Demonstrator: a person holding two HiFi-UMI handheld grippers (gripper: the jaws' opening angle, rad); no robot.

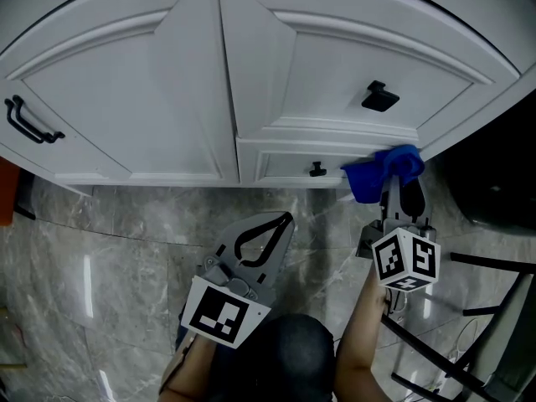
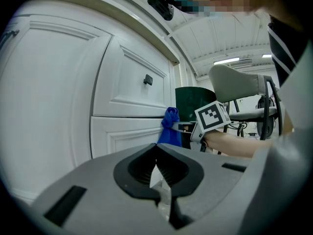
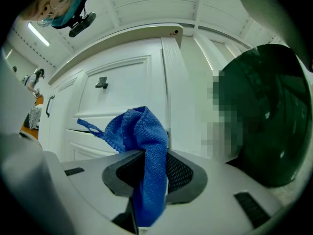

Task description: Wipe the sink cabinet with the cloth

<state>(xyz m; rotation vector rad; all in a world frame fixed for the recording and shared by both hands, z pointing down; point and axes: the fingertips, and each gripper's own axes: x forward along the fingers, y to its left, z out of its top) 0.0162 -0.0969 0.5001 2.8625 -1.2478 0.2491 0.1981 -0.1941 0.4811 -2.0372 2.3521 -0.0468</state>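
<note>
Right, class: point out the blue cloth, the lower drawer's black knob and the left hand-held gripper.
blue cloth (image 1: 381, 172), head view, its bunched middle.
black knob (image 1: 317, 170), head view, the knob's centre.
left hand-held gripper (image 2: 156, 148), left gripper view, where its jaw tips meet.

The sink cabinet (image 1: 167, 99) is viewed from above by the head view, obliquely along its front by the left gripper view, and closely at its right end by the right gripper view. The drawer fronts (image 1: 335, 78) are shared.
</note>
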